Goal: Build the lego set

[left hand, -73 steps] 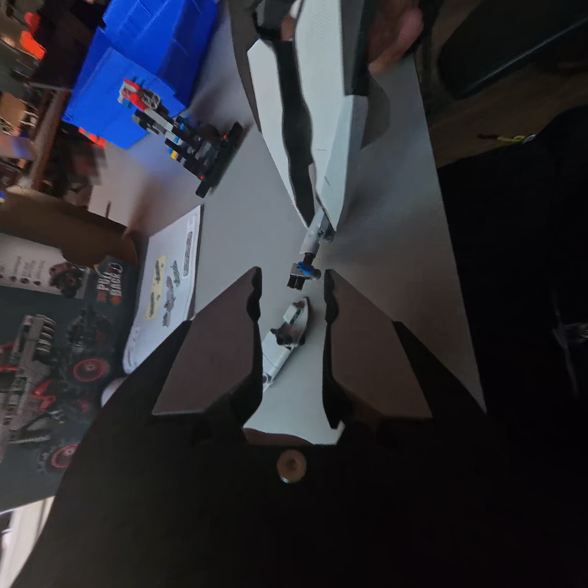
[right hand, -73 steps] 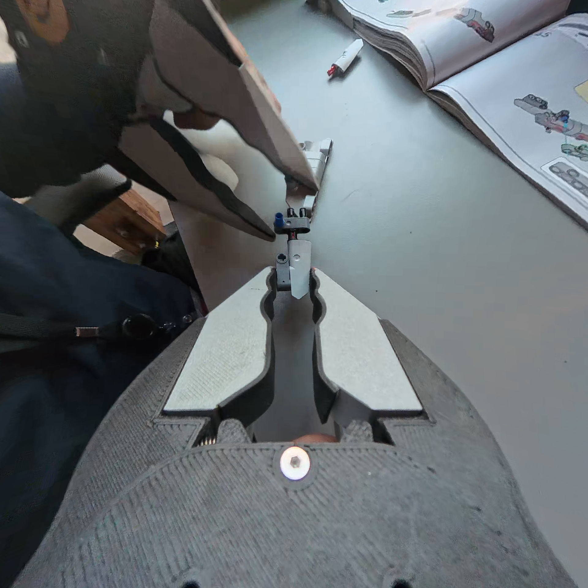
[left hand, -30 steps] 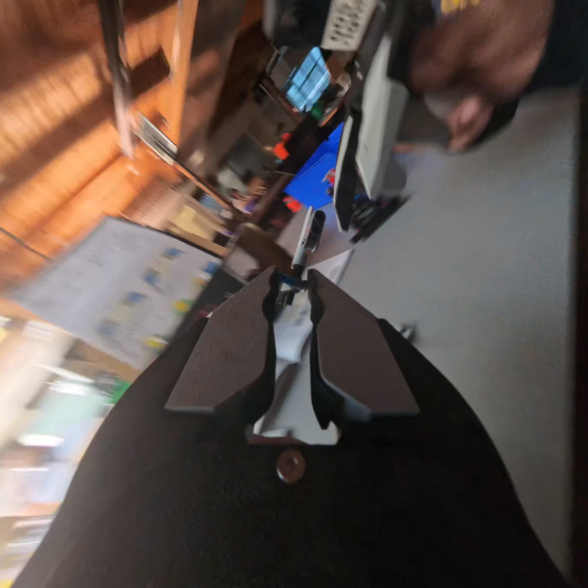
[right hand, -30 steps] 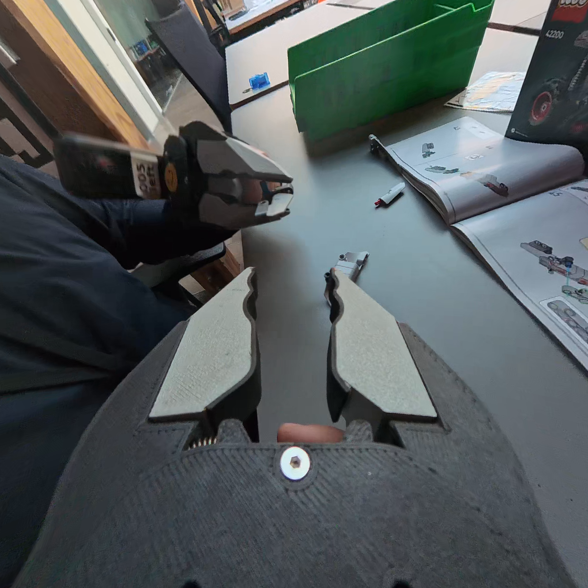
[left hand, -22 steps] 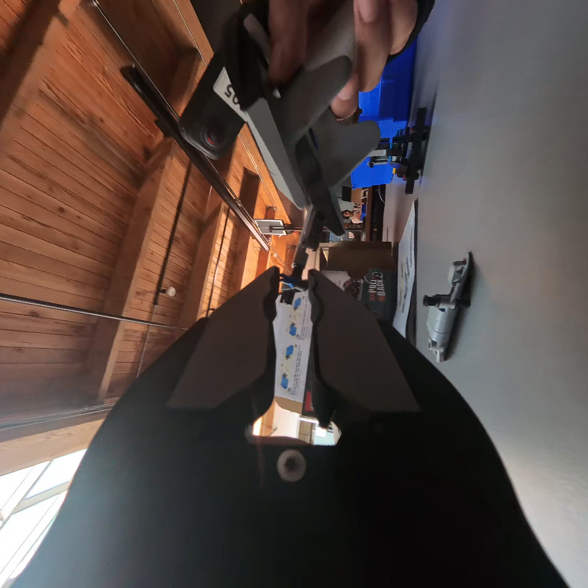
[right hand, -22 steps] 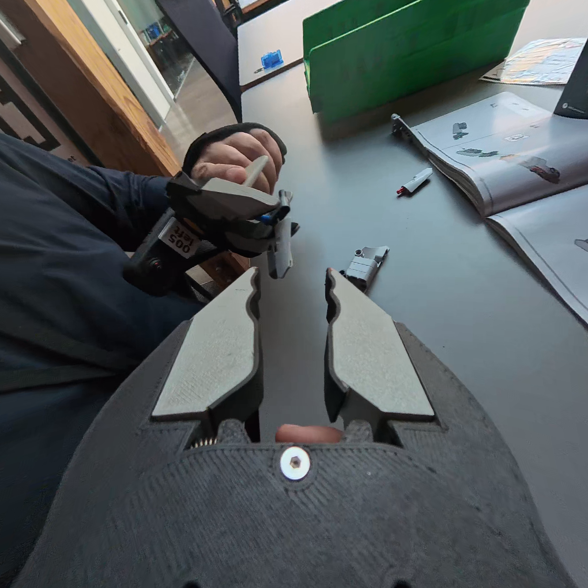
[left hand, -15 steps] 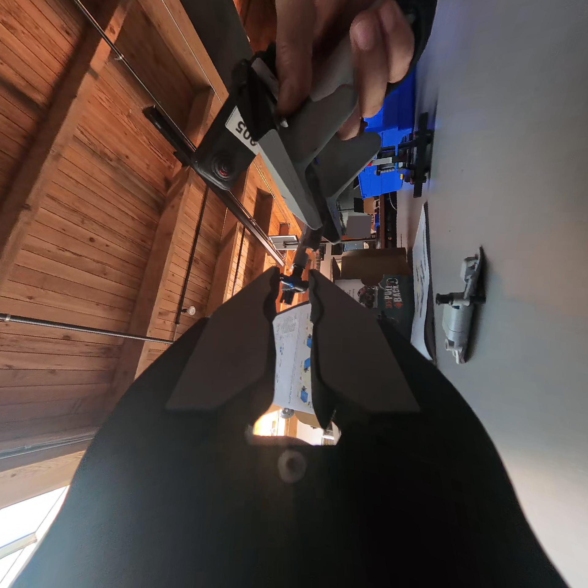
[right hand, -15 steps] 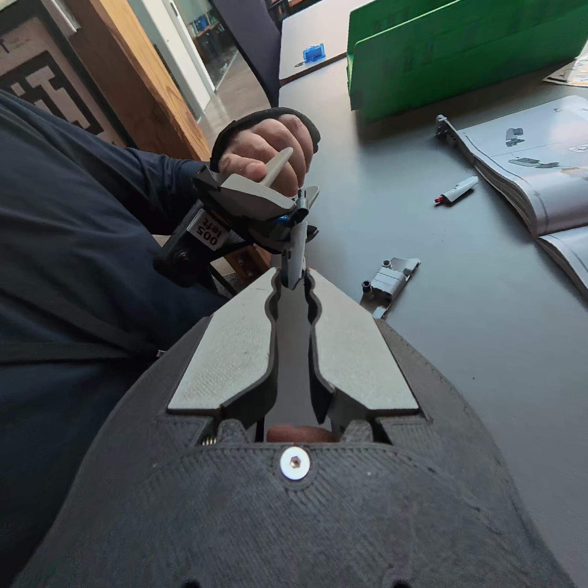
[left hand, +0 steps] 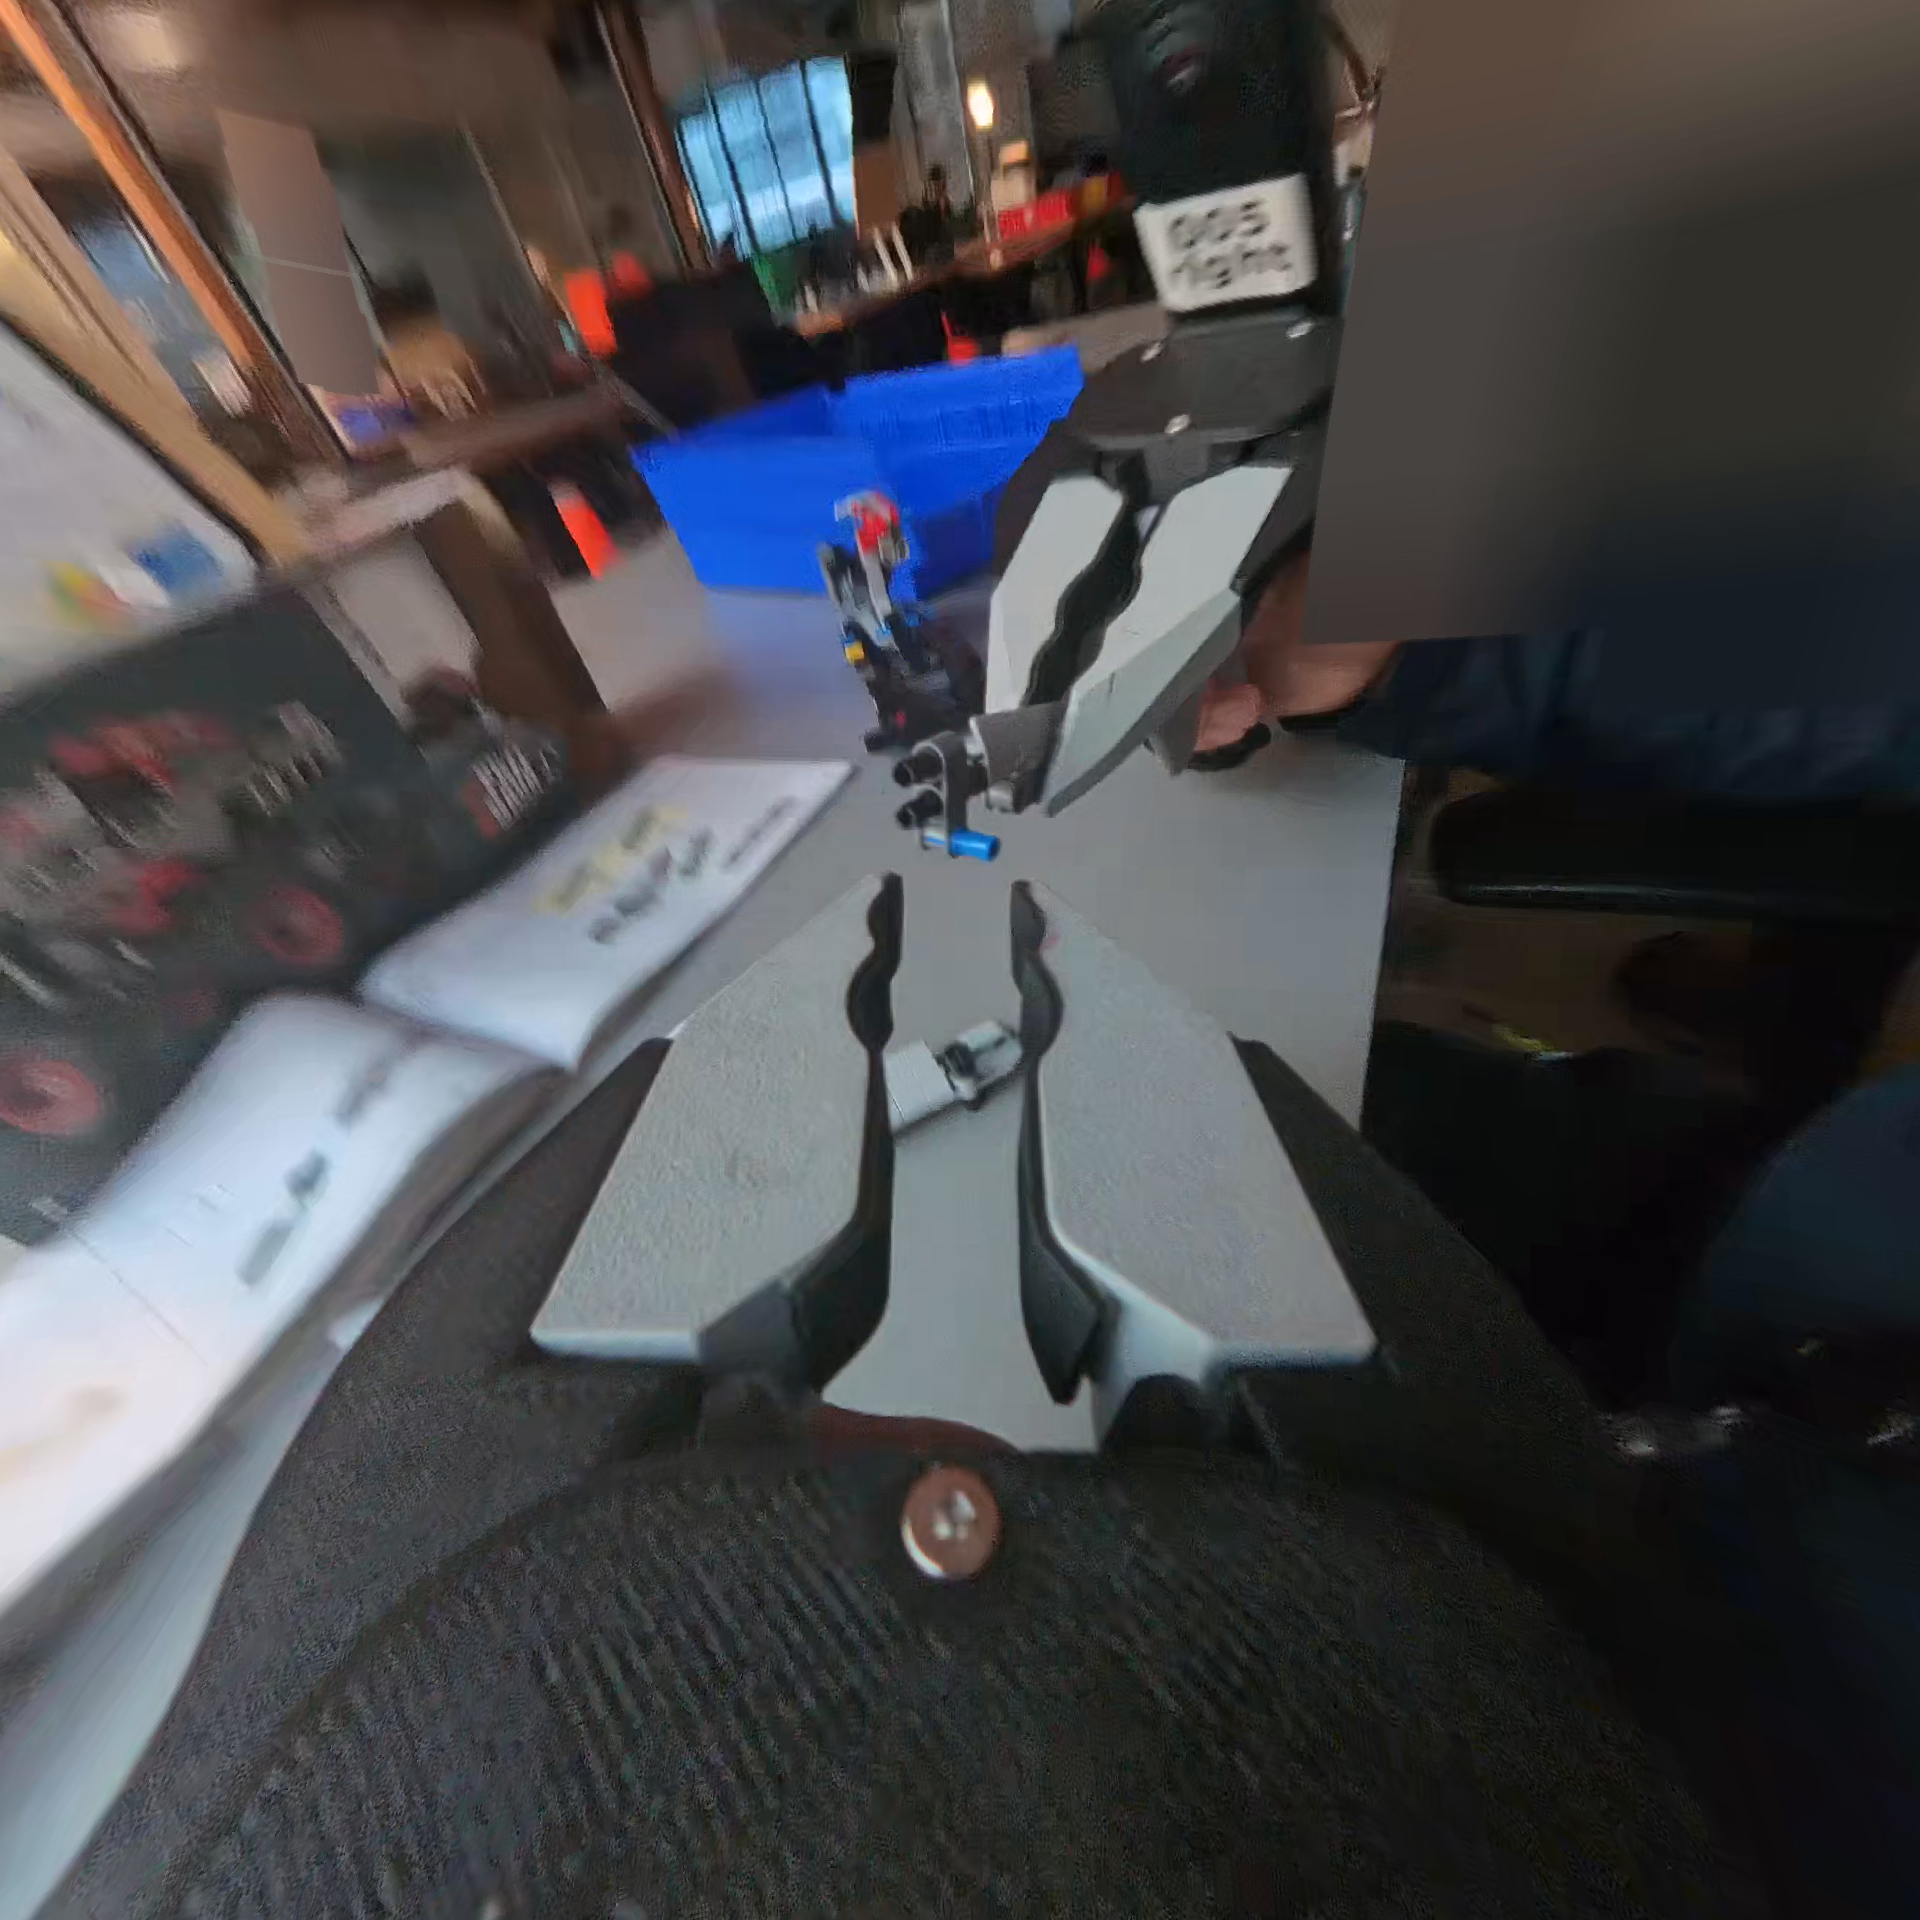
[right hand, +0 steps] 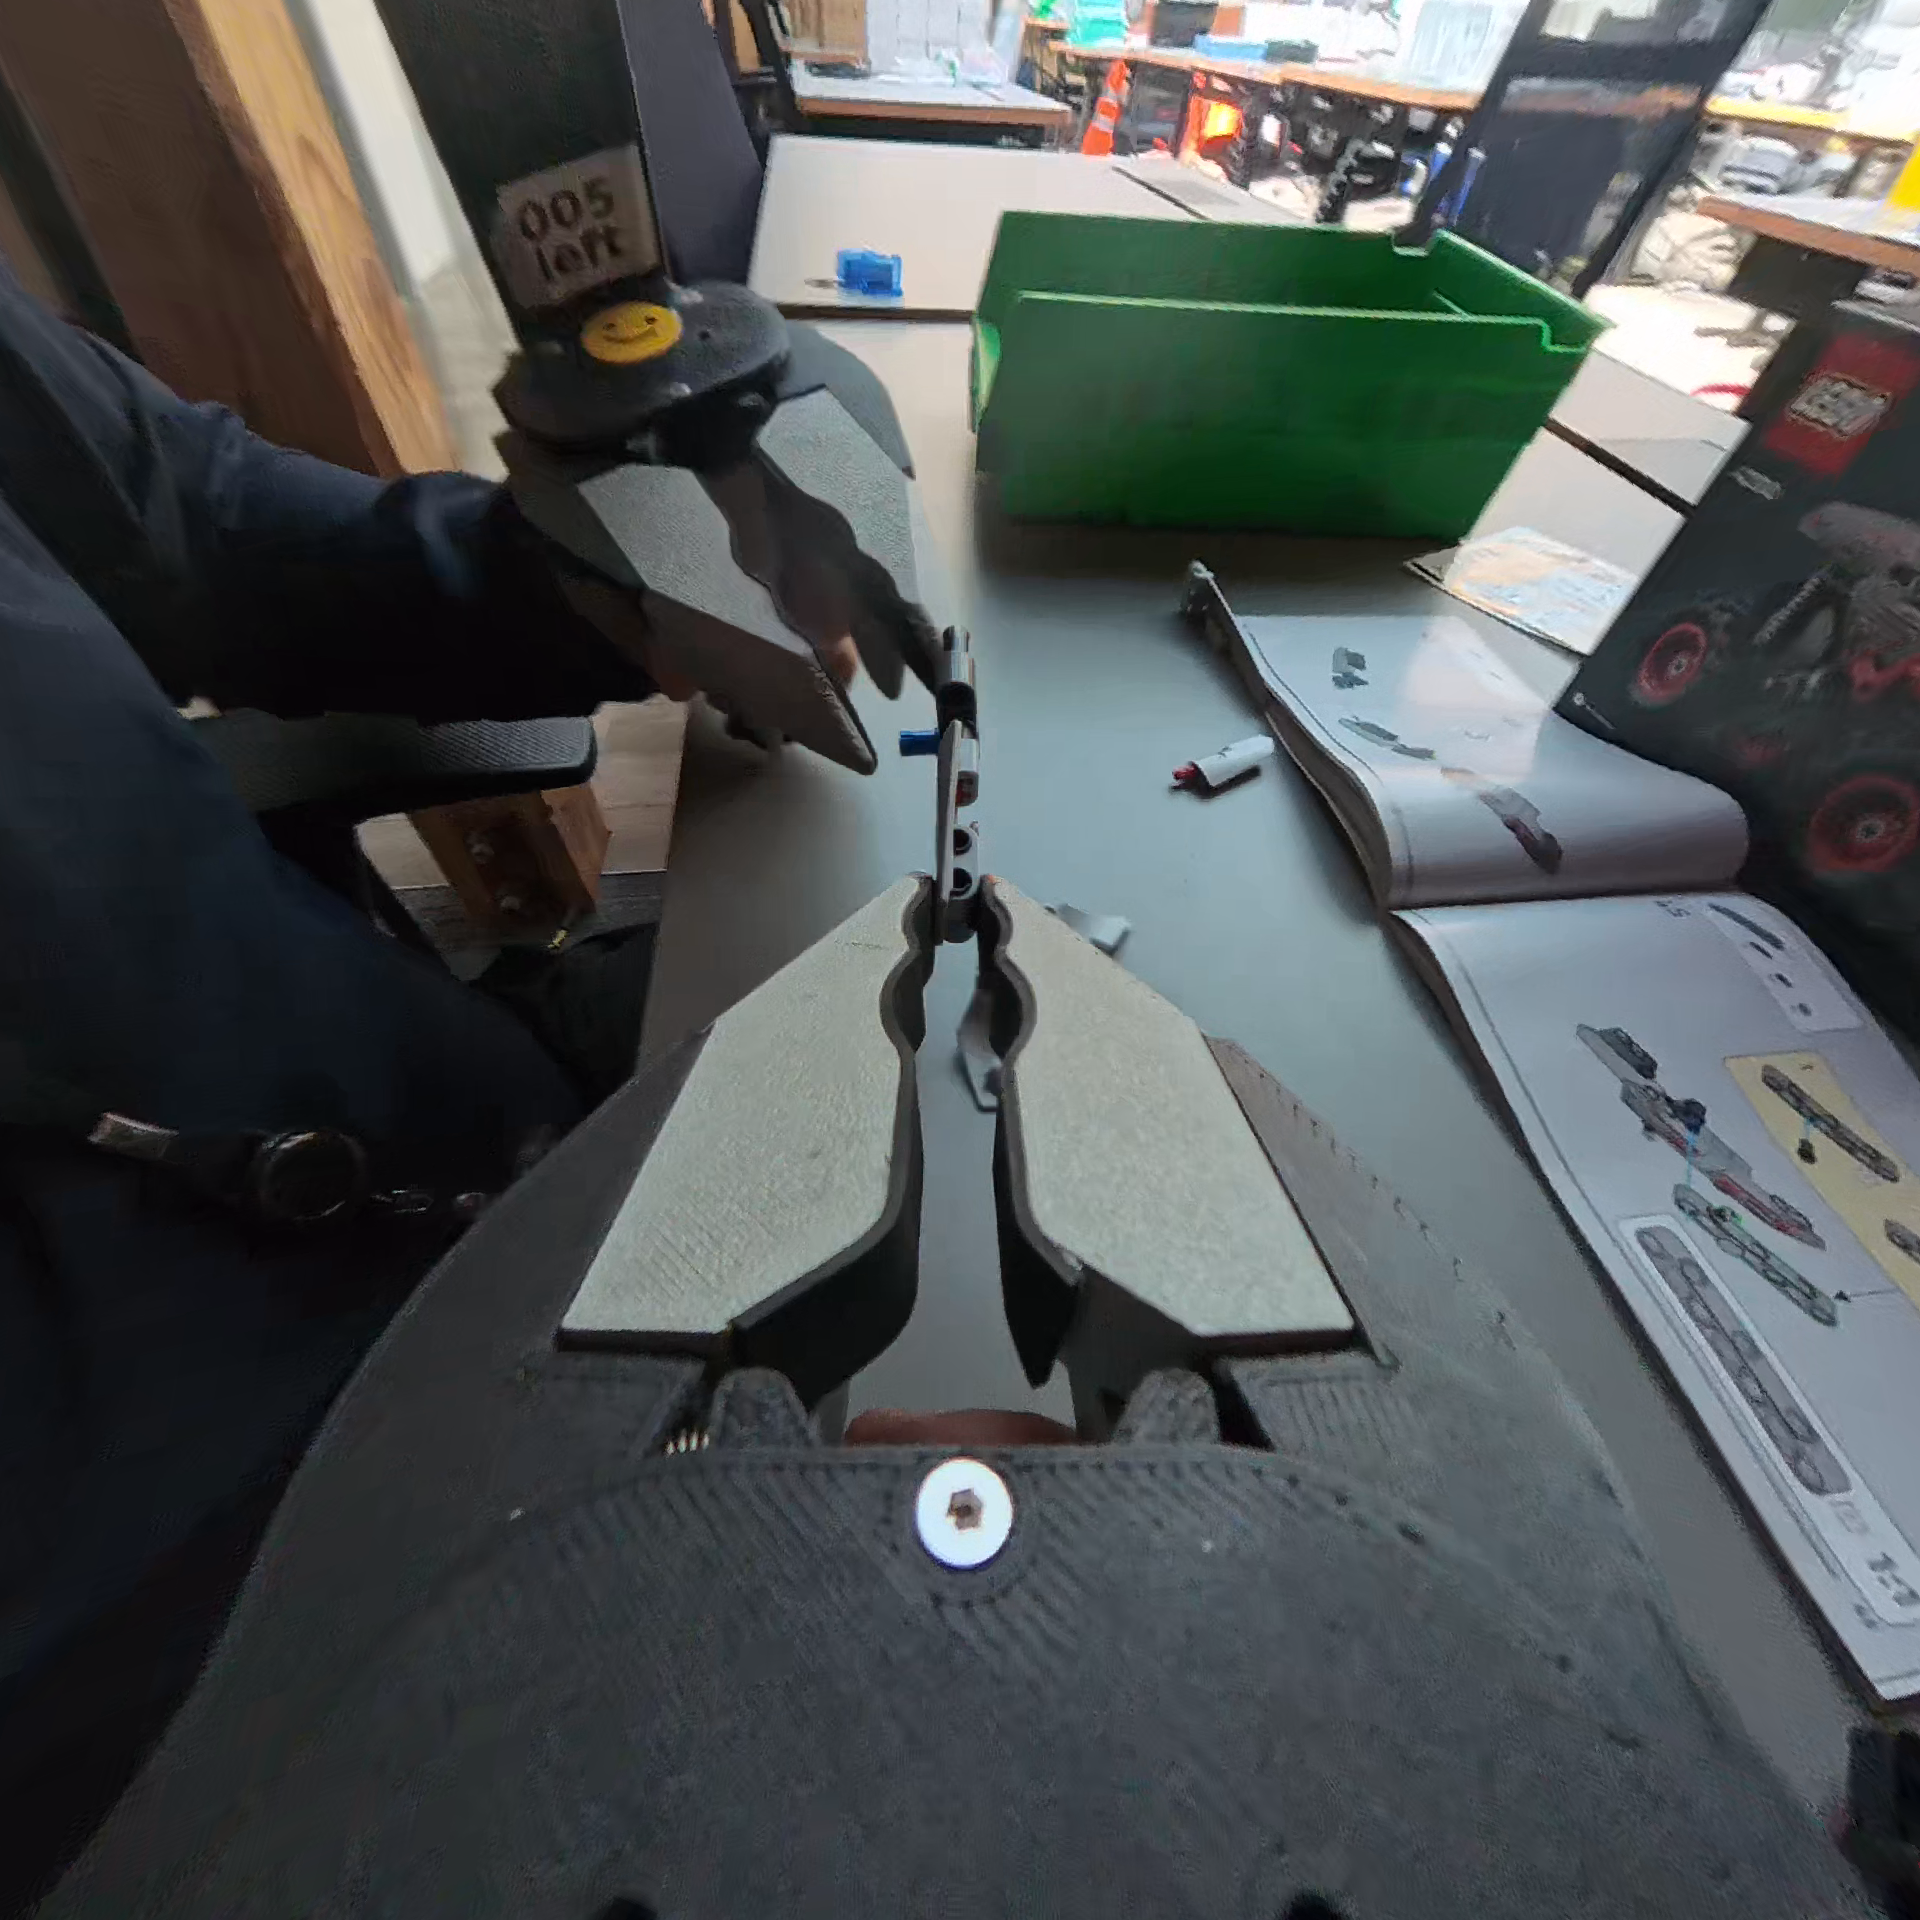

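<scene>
My right gripper [right hand: 951,899] is shut on the lower end of a grey lego beam [right hand: 954,821]. The beam stands up above the table, with a black connector and a blue pin [right hand: 914,740] at its far end. In the left wrist view the right gripper [left hand: 997,764] holds the beam's connector end [left hand: 940,790] just ahead of my left gripper [left hand: 951,888], which is open and empty. In the right wrist view the left gripper [right hand: 891,717] sits beside the blue pin, apart from it. A small grey assembly [left hand: 945,1070] lies on the grey table [right hand: 1195,935].
An open instruction booklet [right hand: 1507,790] and the lego box [right hand: 1818,675] lie to the right, with a green bin [right hand: 1247,416] behind. A small white and red piece [right hand: 1221,764] lies near the booklet. A blue bin [left hand: 883,488] and a partly built model [left hand: 894,644] stand farther off. The table edge runs by the person's sleeve [right hand: 260,582]. Less than 4 cm separates the two grippers' tips.
My left gripper has let go of the beam's pin end, opened and drawn back. My right gripper stays shut on the beam and now holds it alone.
</scene>
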Motion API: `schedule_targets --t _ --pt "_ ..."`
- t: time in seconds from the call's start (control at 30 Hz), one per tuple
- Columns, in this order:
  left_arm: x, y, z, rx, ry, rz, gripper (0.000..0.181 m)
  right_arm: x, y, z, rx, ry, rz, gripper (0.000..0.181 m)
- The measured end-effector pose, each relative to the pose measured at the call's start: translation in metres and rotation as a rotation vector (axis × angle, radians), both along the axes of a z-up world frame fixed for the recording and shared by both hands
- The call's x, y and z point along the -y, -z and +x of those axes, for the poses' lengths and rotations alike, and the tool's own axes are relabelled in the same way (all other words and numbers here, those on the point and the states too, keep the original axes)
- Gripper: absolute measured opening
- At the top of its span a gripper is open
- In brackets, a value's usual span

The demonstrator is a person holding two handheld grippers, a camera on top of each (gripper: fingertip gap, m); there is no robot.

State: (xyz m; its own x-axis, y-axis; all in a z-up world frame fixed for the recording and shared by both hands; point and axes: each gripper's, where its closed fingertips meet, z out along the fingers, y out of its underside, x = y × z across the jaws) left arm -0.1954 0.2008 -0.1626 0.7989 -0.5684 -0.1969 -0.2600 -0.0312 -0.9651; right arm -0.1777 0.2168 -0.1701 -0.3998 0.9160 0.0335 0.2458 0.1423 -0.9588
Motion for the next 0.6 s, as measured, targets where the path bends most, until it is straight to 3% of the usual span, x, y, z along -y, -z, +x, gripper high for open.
schedule_targets --t 0.03,0.13,0.27,0.6 --pt "-0.006 0.008 -0.005 0.031 -0.027 -0.079 0.018 -0.006 0.006 -0.003 0.029 0.037 0.025 0.004" --pt "-0.007 0.012 -0.002 0.147 0.033 -0.183 0.034 0.002 0.006 -0.003 -0.007 -0.004 0.062 0.004" --pt "-0.001 -0.001 0.011 0.296 0.147 -0.194 0.014 0.007 0.002 -0.002 -0.076 -0.024 0.161 0.004" --pt "0.000 -0.001 0.022 0.219 0.159 -0.136 0.014 0.010 0.027 -0.001 0.033 -0.047 0.196 0.004"
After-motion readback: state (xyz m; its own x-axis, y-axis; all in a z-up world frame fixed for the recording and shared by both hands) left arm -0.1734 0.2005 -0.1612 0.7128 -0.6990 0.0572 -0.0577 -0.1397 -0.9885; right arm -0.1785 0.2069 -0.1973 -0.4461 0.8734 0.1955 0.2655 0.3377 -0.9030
